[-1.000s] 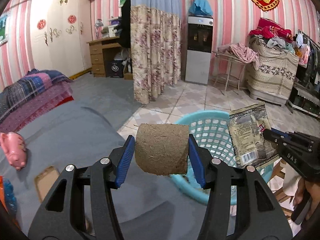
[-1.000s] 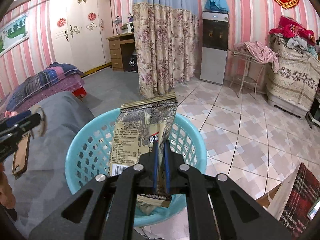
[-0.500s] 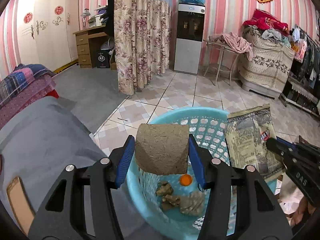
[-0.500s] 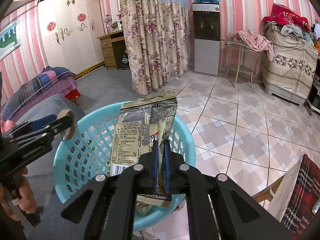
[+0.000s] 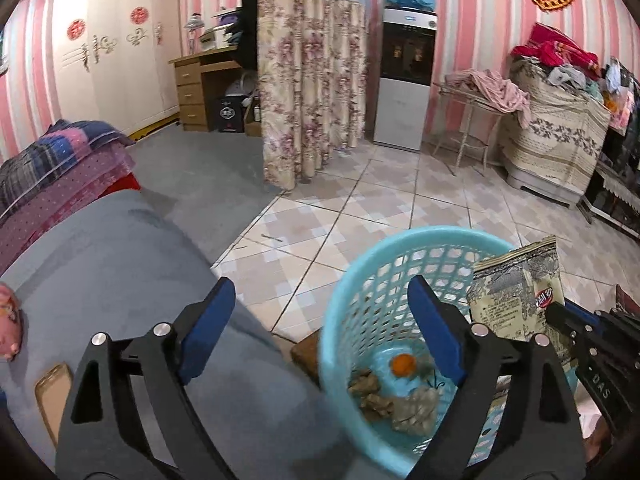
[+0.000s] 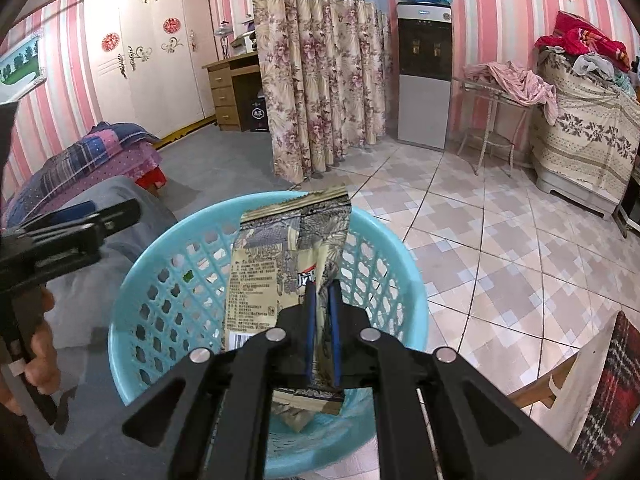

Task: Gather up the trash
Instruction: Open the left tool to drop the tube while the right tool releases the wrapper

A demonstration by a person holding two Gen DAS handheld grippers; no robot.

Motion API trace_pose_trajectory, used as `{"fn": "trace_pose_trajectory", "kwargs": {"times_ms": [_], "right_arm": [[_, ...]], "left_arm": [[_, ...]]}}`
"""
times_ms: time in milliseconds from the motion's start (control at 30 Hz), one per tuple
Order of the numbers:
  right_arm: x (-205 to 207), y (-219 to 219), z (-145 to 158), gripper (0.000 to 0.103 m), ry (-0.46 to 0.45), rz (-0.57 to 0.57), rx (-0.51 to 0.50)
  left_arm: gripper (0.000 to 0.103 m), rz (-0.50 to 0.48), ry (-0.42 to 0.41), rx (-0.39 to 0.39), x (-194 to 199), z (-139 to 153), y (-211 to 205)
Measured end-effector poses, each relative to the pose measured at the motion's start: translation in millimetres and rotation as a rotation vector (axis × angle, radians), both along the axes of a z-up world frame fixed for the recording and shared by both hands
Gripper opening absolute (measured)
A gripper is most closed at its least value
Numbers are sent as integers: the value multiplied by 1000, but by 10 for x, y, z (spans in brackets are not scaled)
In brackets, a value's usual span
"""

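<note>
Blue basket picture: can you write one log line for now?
left gripper: opening, nothing between | right gripper: shut on snack wrapper | wrapper above blue basket

The basket (image 5: 360, 280) stands on the tiled floor (image 5: 360, 208), just right of the bed (image 5: 120, 264). In the basket lie scraps (image 5: 394, 404) and a round bit (image 5: 402, 365). A wrapper (image 6: 288, 264) is above the basket's near side. Far behind the basket hangs a curtain (image 5: 312, 80); a dispenser (image 5: 408, 80) is right of it, a desk (image 5: 204, 92) left of it. On the bed, near left, lie a phone (image 5: 52, 392) and a toy (image 5: 8, 328).
</note>
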State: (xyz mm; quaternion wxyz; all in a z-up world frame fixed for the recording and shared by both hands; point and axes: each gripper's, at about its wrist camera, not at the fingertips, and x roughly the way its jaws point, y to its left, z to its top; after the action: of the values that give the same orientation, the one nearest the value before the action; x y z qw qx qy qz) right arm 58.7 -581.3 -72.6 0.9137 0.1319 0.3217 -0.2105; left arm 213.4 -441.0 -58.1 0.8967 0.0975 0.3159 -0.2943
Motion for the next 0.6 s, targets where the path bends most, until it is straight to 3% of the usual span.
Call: {"fn": "trace_pose_trajectory", "kwargs": {"times_ms": [67,100,267,333,433,600], "right_arm": [[14,4,-28,42,-16,8,24],[8,21,-44,68,-26,12,29],[39,110,-59,72,-19,22,8],[20,158,-37,82,-32,18,-3],[-1,239,2,88,-47,23,-19],[-28,434,53,89,-56,48,-31]], "left_arm": [[86,13,3,-4,-1,29,107],[86,18,3,-7,-9,43,154],[90,58,-26,-18,-65,150,427],[91,76,-33,-25,-100,200,559],[92,97,-33,-37,-131,254,737],[94,136,-55,-28,-228,334,1087]]}}
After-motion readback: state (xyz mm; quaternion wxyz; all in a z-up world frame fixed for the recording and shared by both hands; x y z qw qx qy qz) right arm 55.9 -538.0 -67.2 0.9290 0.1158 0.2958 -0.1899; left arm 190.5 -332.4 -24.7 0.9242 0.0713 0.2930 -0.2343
